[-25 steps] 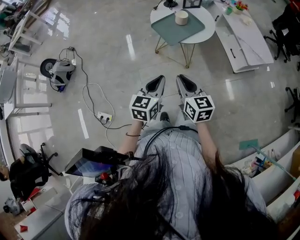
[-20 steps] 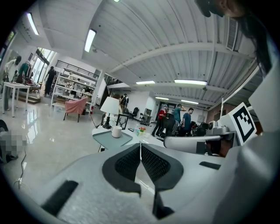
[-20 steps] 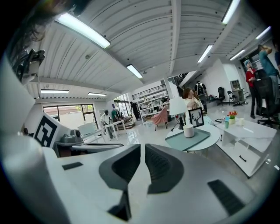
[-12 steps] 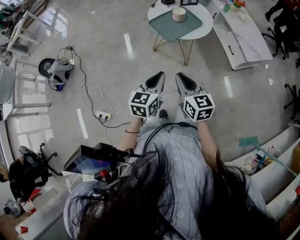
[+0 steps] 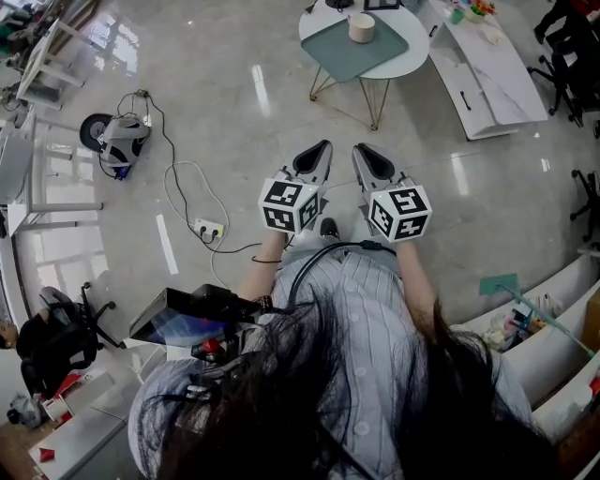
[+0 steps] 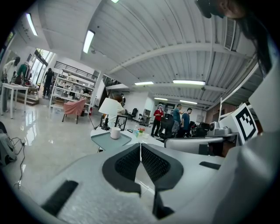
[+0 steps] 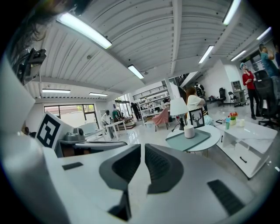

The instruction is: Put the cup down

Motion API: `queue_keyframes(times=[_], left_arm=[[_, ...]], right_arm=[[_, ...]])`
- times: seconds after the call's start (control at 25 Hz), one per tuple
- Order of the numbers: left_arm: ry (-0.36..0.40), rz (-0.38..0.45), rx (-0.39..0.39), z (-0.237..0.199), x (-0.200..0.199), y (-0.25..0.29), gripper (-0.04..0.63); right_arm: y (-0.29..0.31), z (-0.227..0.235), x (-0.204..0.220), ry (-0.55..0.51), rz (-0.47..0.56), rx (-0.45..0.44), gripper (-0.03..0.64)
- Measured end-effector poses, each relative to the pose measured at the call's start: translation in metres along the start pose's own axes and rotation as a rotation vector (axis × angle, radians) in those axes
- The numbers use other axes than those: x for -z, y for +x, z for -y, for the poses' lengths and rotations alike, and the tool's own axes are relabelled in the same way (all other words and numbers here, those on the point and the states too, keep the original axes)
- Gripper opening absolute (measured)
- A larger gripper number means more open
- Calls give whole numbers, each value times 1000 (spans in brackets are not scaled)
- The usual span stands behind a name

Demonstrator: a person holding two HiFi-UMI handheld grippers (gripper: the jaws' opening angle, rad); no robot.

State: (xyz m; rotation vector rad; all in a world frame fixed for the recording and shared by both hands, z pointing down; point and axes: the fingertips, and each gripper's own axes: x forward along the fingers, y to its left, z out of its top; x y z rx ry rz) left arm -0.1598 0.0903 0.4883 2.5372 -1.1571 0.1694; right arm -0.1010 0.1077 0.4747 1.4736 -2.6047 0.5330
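Note:
A white cup point(image 5: 361, 27) stands on a teal mat point(image 5: 352, 54) on a small round white table point(image 5: 412, 58), far ahead across the floor. The same cup point(image 6: 115, 132) shows in the left gripper view, and the cup point(image 7: 188, 131) again in the right gripper view. My left gripper point(image 5: 317, 155) and right gripper point(image 5: 366, 157) are held side by side in front of my body, well short of the table. The left gripper point(image 6: 140, 146) has its pads together with nothing between them. The right gripper point(image 7: 142, 151) is likewise shut and empty.
A power strip point(image 5: 208, 231) with loose cable lies on the floor at the left, near a wheeled device point(image 5: 122, 142). A long white low cabinet point(image 5: 487, 75) stands right of the table. A lamp point(image 7: 178, 107) and a picture frame point(image 7: 197, 118) share the table. People point(image 6: 175, 118) stand far back.
The round table sits a little higher in the head view than a second ago. Both grippers stay where they were, still shut.

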Motion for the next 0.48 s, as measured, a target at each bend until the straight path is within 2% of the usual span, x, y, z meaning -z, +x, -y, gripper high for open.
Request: queue_keyframes(times=[0.48], left_arm=[[1,2,-5,-2,-4,3,17]], right_arm=[[1,4,-3,-4,-3,1,51]])
